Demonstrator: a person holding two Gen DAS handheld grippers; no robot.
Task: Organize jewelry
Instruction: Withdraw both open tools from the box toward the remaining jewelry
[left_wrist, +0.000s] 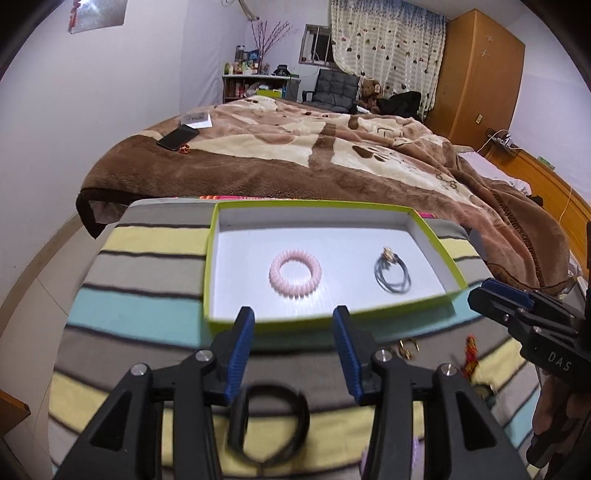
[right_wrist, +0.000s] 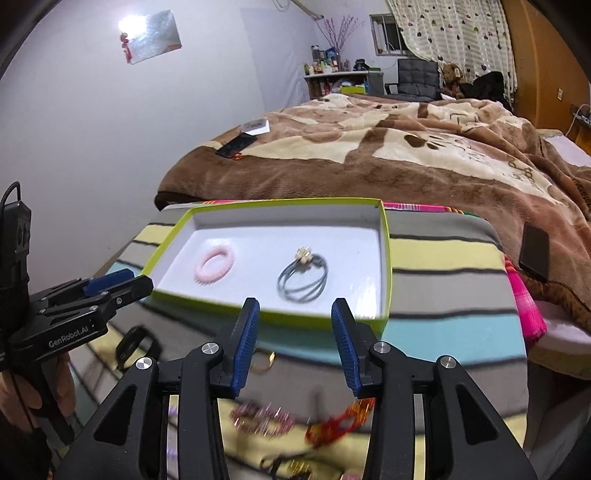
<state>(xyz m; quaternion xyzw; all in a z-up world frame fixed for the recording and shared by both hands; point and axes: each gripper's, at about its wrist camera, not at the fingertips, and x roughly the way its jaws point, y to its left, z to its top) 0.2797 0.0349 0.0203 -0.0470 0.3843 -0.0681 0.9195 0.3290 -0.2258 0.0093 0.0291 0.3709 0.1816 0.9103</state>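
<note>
Striped cloth (left_wrist: 147, 306); green-rimmed tray (left_wrist: 208, 273) lengthwise left-right.

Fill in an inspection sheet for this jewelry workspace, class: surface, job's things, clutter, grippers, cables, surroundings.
Surface: striped cloth beside a bed.
Job's things: green tray holds a pink coil tie and a grey tie with a gold charm, lying apart. On the cloth outside it: black band, gold rings, red ornament, pink studded piece, both blurred.
Clutter: phone and white box on the blanket; dark slab at the bed edge.
Grippers: left gripper open, empty, over the black band; right gripper open, empty.
Cables: one on the left gripper's handle; one by the headboard.
Surroundings: wardrobe, curtain, shelf.
</note>
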